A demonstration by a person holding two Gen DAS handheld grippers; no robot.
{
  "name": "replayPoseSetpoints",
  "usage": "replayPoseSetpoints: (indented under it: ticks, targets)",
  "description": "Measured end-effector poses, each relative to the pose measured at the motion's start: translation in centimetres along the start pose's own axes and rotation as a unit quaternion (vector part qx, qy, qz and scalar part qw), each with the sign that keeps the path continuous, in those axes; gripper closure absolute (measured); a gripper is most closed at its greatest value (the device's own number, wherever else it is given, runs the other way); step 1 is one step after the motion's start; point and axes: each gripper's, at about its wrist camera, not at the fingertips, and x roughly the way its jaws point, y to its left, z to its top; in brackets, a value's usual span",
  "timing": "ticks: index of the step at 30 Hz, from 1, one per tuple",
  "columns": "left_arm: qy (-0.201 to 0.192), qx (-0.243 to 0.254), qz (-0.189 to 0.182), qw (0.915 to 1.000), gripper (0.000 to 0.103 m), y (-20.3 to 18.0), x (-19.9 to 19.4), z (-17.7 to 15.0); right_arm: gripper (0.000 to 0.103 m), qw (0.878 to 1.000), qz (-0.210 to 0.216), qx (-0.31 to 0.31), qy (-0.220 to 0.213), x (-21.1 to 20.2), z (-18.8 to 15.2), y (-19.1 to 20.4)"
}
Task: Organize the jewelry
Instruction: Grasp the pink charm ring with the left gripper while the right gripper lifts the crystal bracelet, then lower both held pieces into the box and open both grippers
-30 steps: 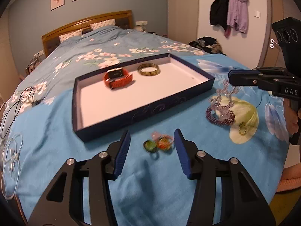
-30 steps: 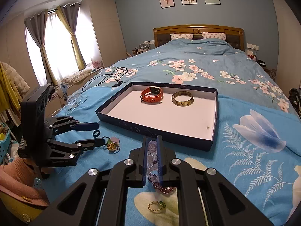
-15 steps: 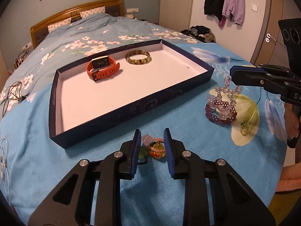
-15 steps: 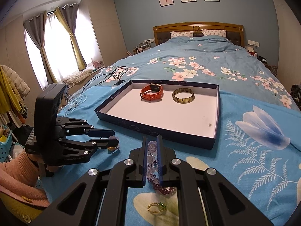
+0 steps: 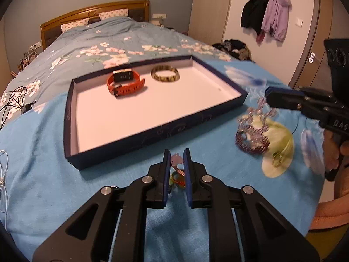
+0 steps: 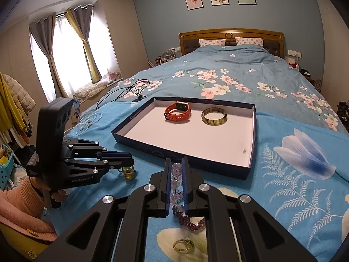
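A navy tray with a white floor lies on the bed. In it are an orange watch and a mottled bangle. My left gripper is shut on a pink-flower bracelet with orange and green parts, lifted a little off the blanket; it also shows in the right wrist view. My right gripper is shut on a purple bead bracelet, whose lower loop hangs down. A gold ring with a green stone lies on the blanket.
The bed is covered by a blue flowered blanket. Cables and white earphones lie at its left edge. A headboard is at the far end. Coats hang on the wall.
My left gripper has closed from wide open onto the pink-flower bracelet and lifted it slightly. My right gripper has stayed shut on the bead bracelet, raising it a little.
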Motion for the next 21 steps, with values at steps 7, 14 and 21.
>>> replayPoseSetpoints:
  ticks: [7,14,21]
  targets:
    - [-0.039,-0.015,-0.003,0.9991,0.091,0.6,-2.5,1.2,0.095,1.0,-0.001,-0.007,-0.006,0.0,0.7,0.3]
    - [-0.062,-0.016,0.008,0.9979,0.091,0.9,-3.6,2.6,0.095,1.0,0.002,-0.017,-0.017,-0.1,2.0,0.5]
    - [-0.07,-0.015,0.019,0.9972,0.091,1.1,-3.7,3.5,0.095,0.999,0.011,-0.018,-0.03,0.1,3.5,0.2]
